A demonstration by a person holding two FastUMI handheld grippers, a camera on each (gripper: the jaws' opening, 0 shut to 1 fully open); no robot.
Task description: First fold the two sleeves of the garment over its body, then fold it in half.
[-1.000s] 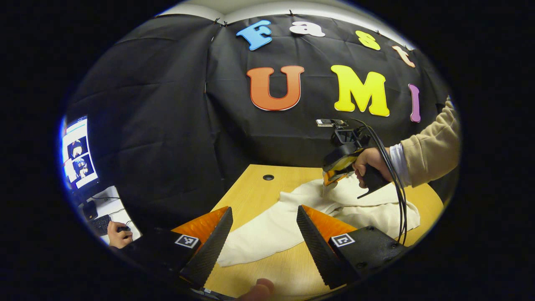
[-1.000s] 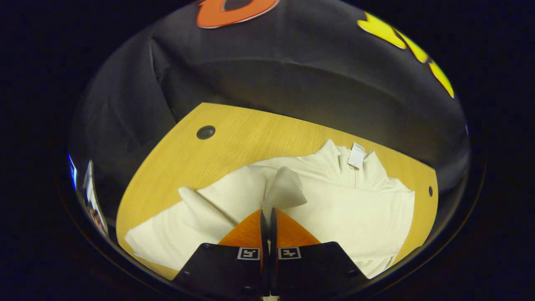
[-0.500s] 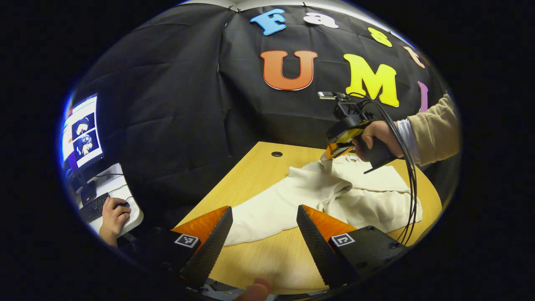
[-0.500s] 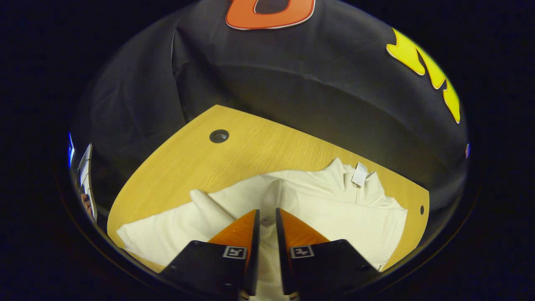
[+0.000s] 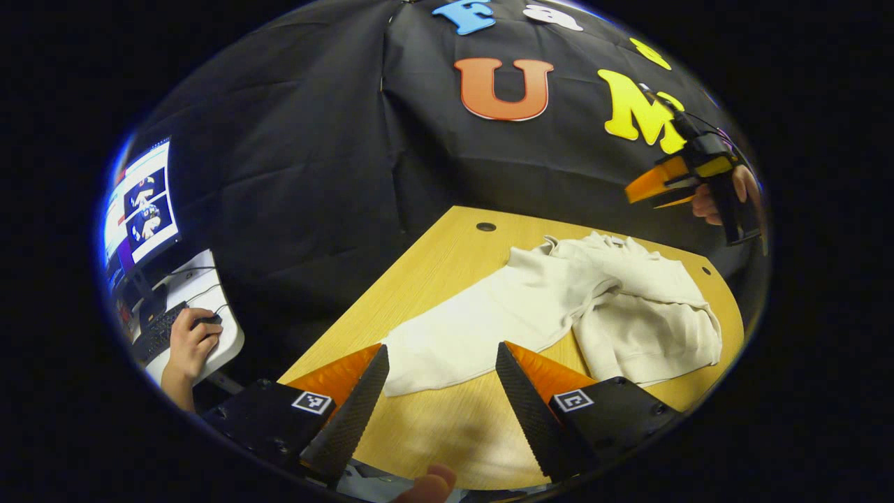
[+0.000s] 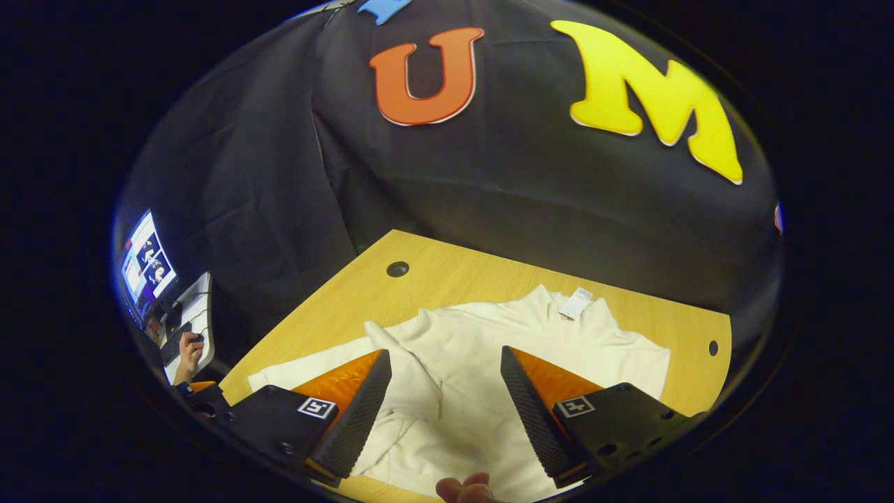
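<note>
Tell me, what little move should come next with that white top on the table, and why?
Probably the left gripper should ease forward and close on the sleeve that lies stretched out flat on the table. That sleeve is not yet folded over the garment, and the open fingers already point at its end. The right gripper is open and raised clear above the table.
</note>
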